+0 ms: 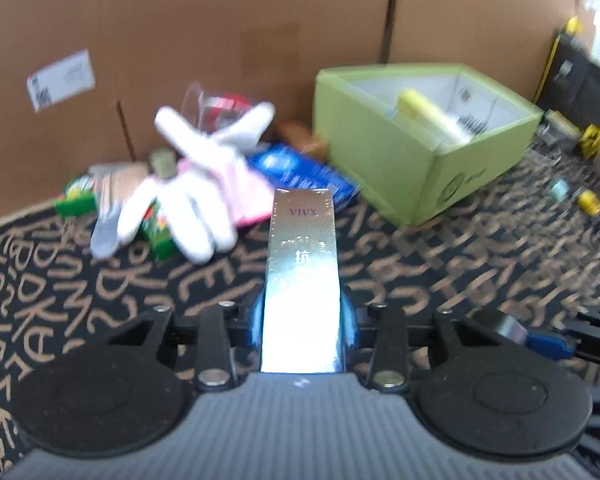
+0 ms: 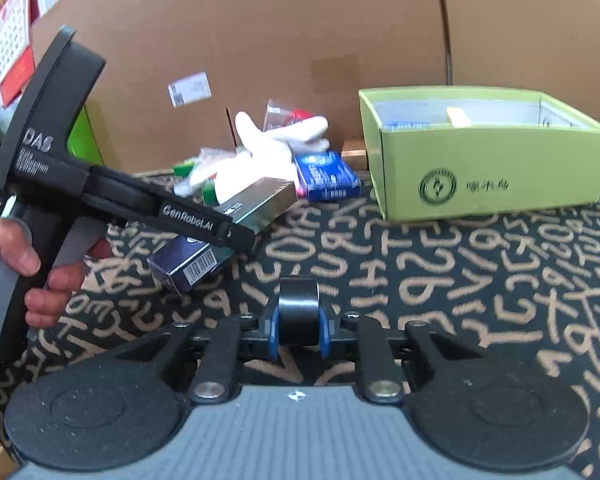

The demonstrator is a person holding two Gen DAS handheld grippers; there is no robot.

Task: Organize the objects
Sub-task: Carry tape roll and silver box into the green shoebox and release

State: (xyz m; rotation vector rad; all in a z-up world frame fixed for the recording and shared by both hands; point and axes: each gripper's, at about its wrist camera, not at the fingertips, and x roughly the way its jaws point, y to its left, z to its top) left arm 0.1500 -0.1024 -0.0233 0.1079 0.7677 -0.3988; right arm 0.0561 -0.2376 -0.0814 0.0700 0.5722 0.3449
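My left gripper (image 1: 300,316) is shut on a long silver box (image 1: 300,264) marked VIVX and holds it above the patterned cloth. In the right wrist view the same gripper (image 2: 236,220) and box (image 2: 260,200) show at left, held by a hand. My right gripper (image 2: 298,320) is shut on a black cylindrical object (image 2: 298,308). A green open box (image 1: 424,140), also in the right wrist view (image 2: 488,152), stands at the back right with a yellow item (image 1: 432,116) inside.
A pile lies against the cardboard wall (image 2: 300,40): white gloves (image 1: 204,184), a blue packet (image 1: 308,172), green packets (image 1: 76,200). A dark blue barcoded box (image 2: 192,260) lies under the left gripper. Small items (image 1: 588,200) lie at far right.
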